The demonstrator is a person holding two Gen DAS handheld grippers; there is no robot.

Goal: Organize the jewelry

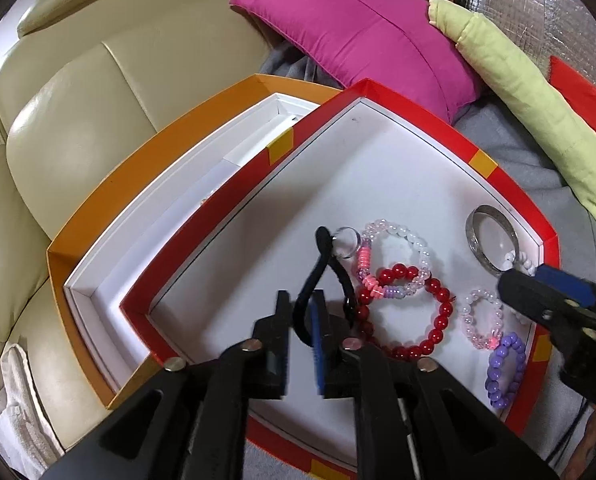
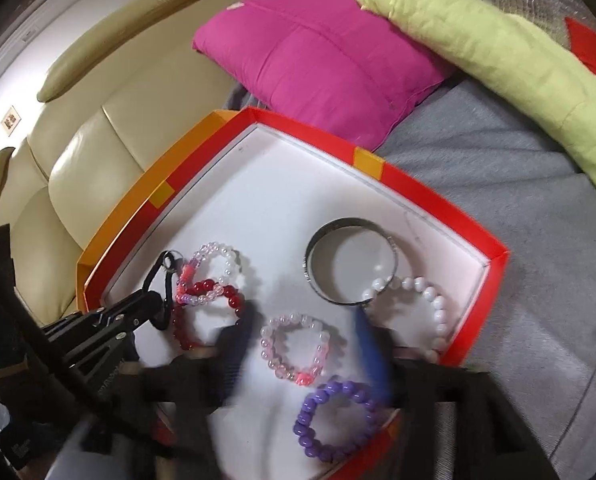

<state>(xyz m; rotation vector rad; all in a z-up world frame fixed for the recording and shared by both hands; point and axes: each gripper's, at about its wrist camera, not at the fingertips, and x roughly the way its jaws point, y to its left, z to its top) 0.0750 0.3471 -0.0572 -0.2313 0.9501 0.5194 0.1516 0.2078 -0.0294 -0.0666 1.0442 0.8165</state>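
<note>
A red-rimmed tray (image 1: 382,92) with a white floor is set on a grey blanket (image 2: 498,184), overlapping an orange-rimmed box (image 1: 109,184) to its left. The jewelry is spread across the near half of the tray. A black cord loop (image 1: 318,272) with a clear ring is seen at the left, touching a red bead bracelet (image 1: 438,320) and a clear-and-white bead bracelet (image 1: 402,244) that overlap each other. A small pink bracelet (image 2: 293,352) and a purple bracelet (image 2: 338,420) are placed nearer. A metal bangle (image 2: 350,260) lies far right, touching a white bead bracelet (image 2: 422,300).

The left gripper (image 1: 300,320) is slightly parted, with the cord between its fingers, seemingly unclamped. The right gripper (image 2: 302,340), blurred, is spread wide around the pink bracelet, gripping nothing.
</note>
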